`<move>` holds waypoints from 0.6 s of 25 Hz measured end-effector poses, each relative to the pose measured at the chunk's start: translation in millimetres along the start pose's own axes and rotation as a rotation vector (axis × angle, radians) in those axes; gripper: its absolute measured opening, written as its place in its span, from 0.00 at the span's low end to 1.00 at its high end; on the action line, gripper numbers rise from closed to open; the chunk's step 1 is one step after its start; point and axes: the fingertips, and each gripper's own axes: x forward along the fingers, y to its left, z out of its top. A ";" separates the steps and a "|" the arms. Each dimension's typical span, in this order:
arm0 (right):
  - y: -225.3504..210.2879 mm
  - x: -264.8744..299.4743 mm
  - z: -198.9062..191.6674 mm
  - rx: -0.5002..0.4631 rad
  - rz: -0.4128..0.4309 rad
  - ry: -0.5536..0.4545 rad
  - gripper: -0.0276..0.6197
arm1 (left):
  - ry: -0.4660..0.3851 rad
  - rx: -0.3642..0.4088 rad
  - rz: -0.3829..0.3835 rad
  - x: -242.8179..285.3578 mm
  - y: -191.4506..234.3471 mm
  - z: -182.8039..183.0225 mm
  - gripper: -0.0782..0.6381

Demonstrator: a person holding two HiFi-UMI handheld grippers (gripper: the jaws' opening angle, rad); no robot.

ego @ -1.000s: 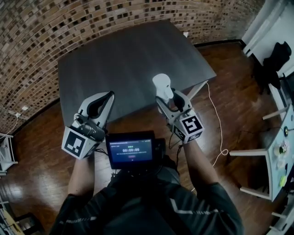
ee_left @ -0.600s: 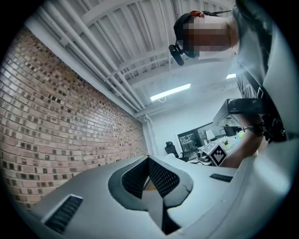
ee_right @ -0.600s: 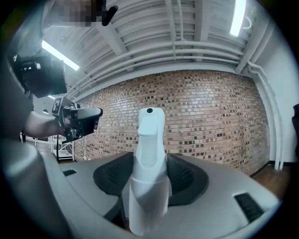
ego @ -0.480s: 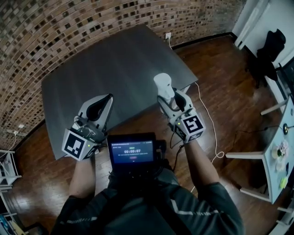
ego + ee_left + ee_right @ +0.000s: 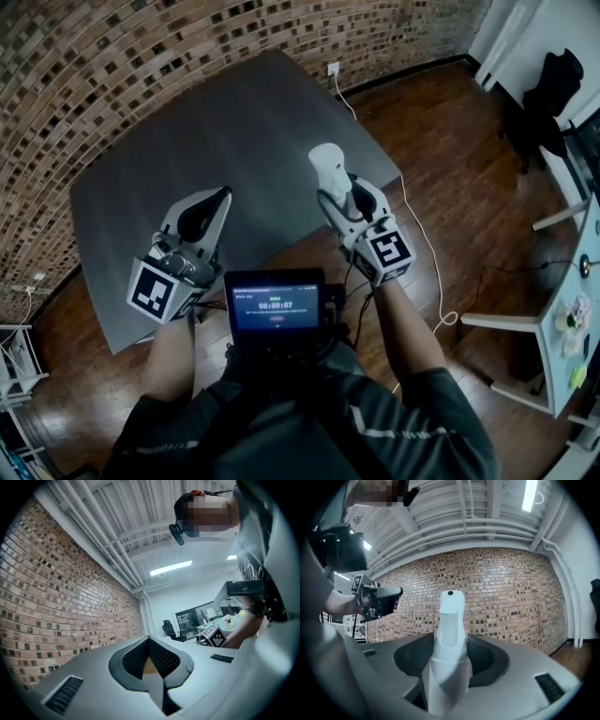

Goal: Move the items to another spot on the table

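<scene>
My right gripper point(image 5: 337, 194) is shut on a white spray bottle point(image 5: 329, 169), which stands upright between the jaws with its nozzle head above them. In the right gripper view the bottle point(image 5: 450, 634) fills the gap between the dark pads point(image 5: 490, 656). It hangs in the air over the near right corner of the dark grey table point(image 5: 225, 122). My left gripper point(image 5: 222, 194) is held over the table's near edge, its jaws closed tip to tip with nothing in them. The left gripper view shows the tips of that gripper point(image 5: 149, 640) meeting against the brick wall.
A small screen point(image 5: 274, 305) is mounted at the person's chest between the arms. Wooden floor surrounds the table, with a white cable point(image 5: 424, 239) to the right. A white side table point(image 5: 562, 328) with small items and a black chair point(image 5: 555, 80) stand at the right. A brick wall runs behind.
The head view has swung, so the table now sits further left in the picture. Both grippers keep almost the same pose; the bottle stays in the right one.
</scene>
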 end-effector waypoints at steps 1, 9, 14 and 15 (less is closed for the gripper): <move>-3.8 6.7 -1.2 -0.002 0.002 0.003 0.40 | 0.003 -0.010 0.002 4.3 6.3 -3.8 0.10; -30.7 63.3 2.0 -0.032 0.017 0.021 0.40 | -0.016 -0.013 -0.012 36.8 66.8 -19.3 0.10; -39.1 87.6 10.0 -0.070 0.056 0.013 0.40 | -0.006 -0.038 -0.021 54.2 96.7 -39.2 0.10; -40.8 91.5 10.7 -0.075 0.066 0.009 0.40 | -0.002 -0.041 -0.024 58.0 100.9 -44.4 0.10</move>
